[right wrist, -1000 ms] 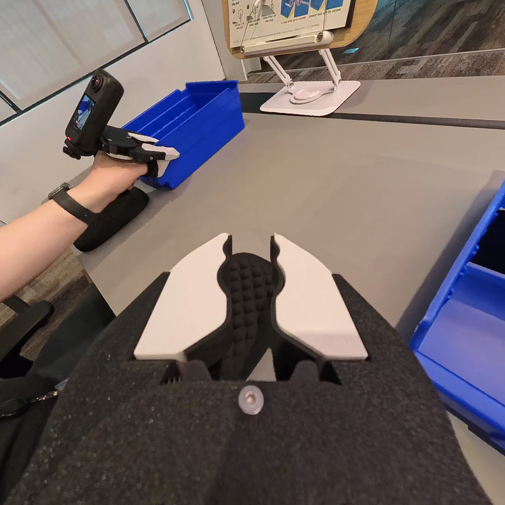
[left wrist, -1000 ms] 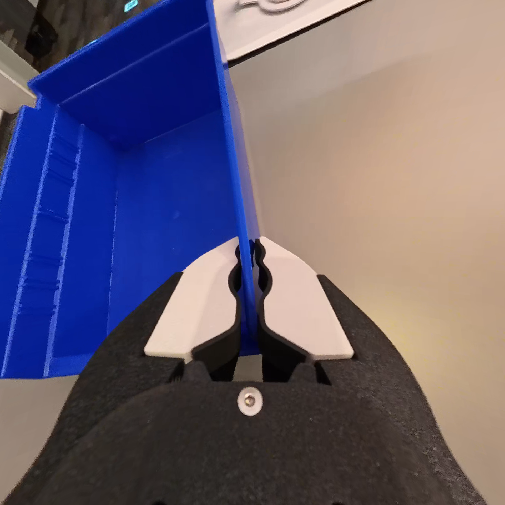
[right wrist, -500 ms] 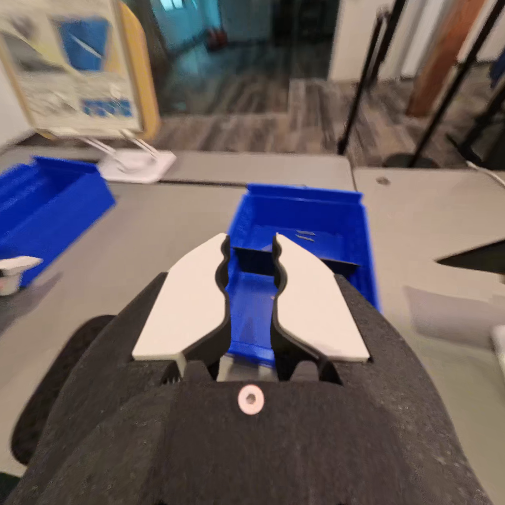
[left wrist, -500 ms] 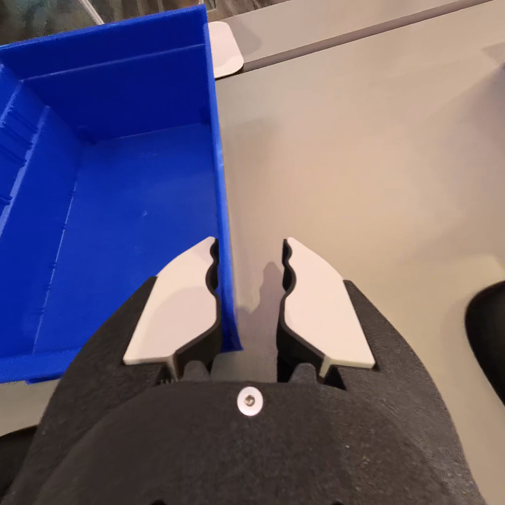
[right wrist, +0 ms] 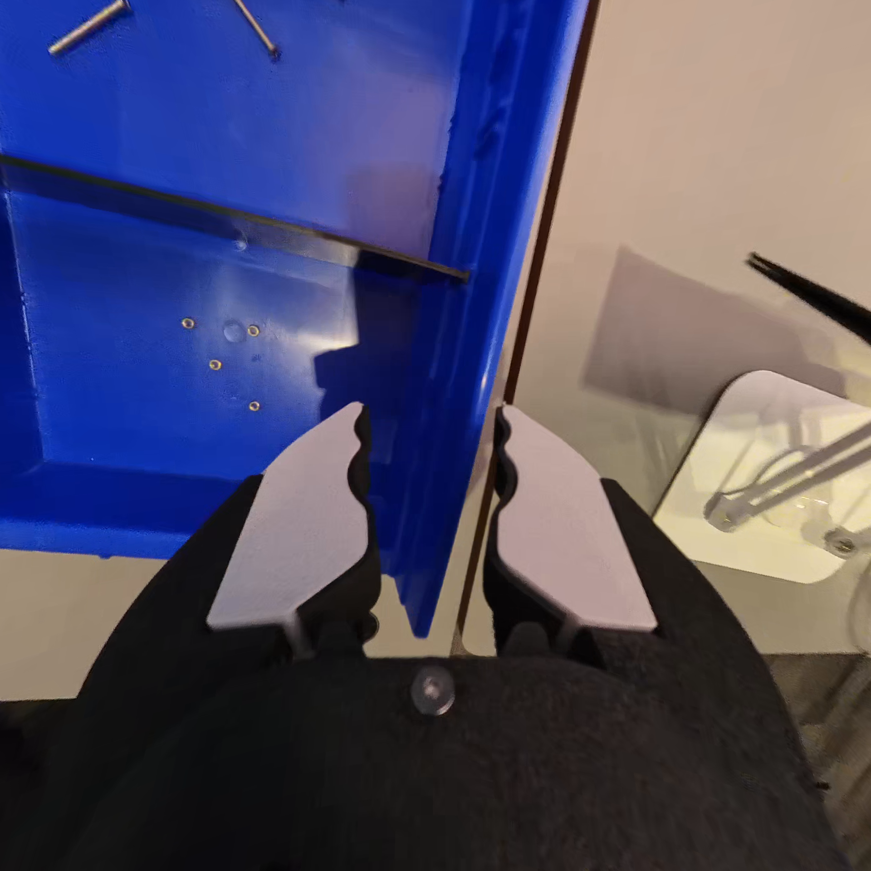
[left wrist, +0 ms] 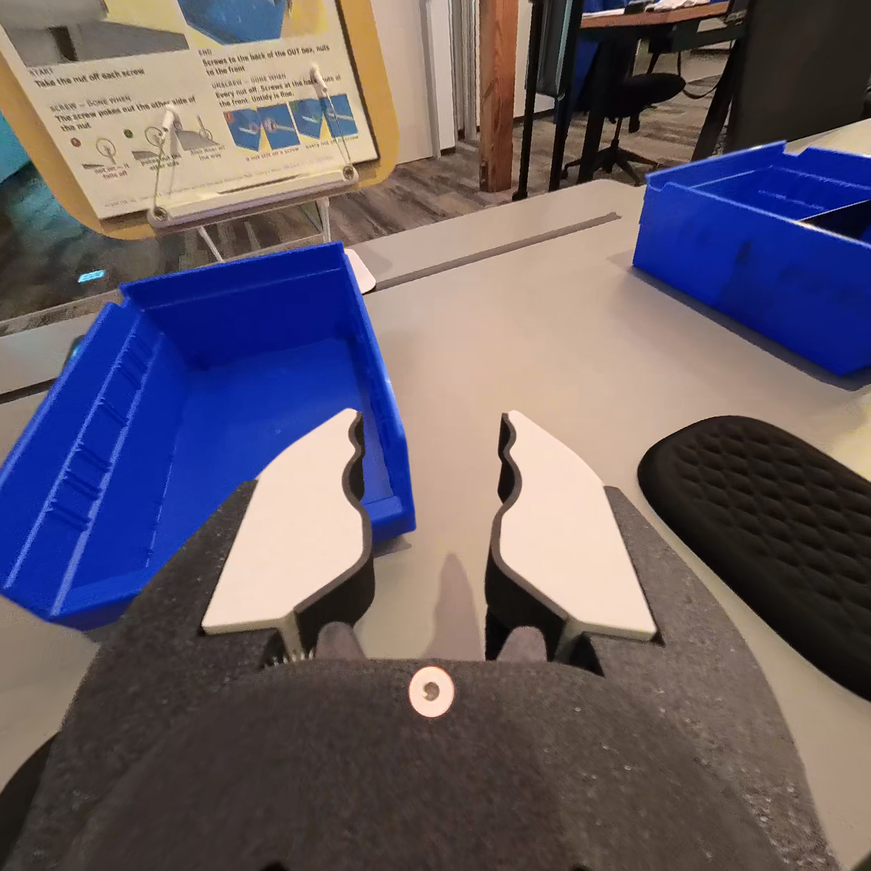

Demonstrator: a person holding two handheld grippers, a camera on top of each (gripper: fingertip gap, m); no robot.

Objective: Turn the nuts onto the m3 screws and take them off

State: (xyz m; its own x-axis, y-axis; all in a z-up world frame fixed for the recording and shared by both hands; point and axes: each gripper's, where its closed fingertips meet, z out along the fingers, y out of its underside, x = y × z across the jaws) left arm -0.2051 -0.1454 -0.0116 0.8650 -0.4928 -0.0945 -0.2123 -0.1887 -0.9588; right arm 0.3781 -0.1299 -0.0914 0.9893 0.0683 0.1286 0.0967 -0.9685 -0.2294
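Two claws, both agape, empty: left claw (left wrist: 431, 452) beside empty bin (left wrist: 198, 424); right claw (right wrist: 431, 452) astride second bin's wall (right wrist: 452, 424), pads clear. We flag risk: closing could tip it, scattering screws (right wrist: 87, 26).

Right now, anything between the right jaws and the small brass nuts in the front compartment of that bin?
Nothing visible. The right gripper straddles the bin's side wall, jaws open; the nuts lie exposed on the floor, left of the left finger.

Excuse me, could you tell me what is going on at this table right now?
A person works two handheld tools. The left tool hangs open beside an empty blue bin, gripping nothing. The right tool is open astride the side wall of a second, divided blue bin, not clamped. That bin holds screws and small nuts.
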